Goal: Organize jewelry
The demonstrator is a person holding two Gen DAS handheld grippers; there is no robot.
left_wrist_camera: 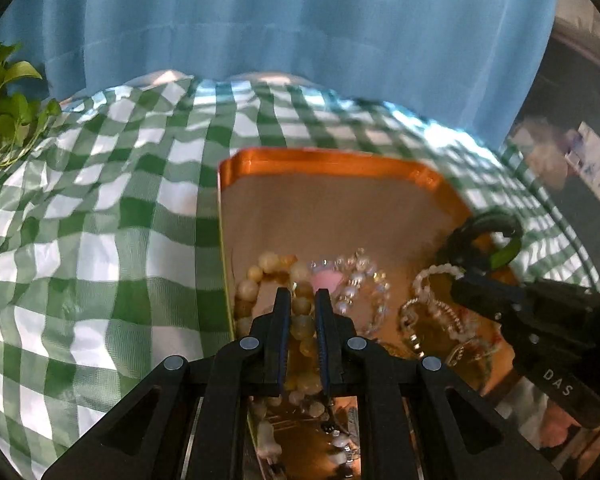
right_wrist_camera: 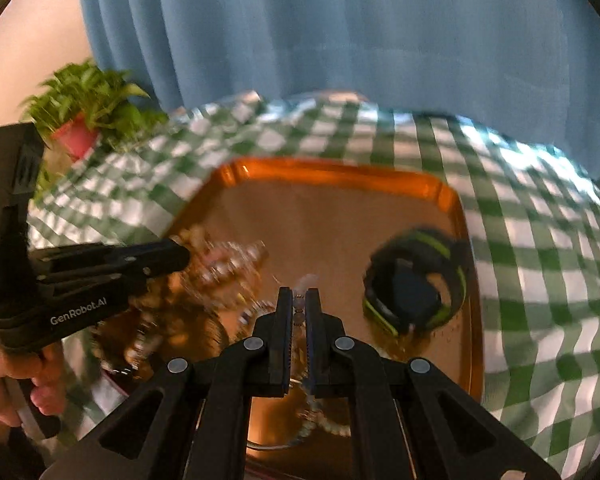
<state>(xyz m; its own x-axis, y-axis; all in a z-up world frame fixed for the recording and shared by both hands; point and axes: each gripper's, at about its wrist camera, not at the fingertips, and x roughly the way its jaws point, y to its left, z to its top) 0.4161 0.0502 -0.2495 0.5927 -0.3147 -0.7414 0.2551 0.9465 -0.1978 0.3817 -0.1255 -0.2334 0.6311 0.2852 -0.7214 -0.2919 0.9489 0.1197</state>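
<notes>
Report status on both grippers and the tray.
Left gripper shut on yellow bead bracelet. Right gripper shut on clear bead strand. Both over orange tray.

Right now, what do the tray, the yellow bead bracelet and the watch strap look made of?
Tray: likely polished metal, copper-orange, with mirror-like reflections.
Yellow bead bracelet: translucent, glossy round beads, stone or glass, can't tell.
Watch strap: matte black-and-green, looks like rubber or silicone.

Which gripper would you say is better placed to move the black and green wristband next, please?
Right, probably. The black and green wristband lies just beside the right gripper, though it is shut on a clear bead strand. The left gripper, farther away, clamps yellow beads.
</notes>
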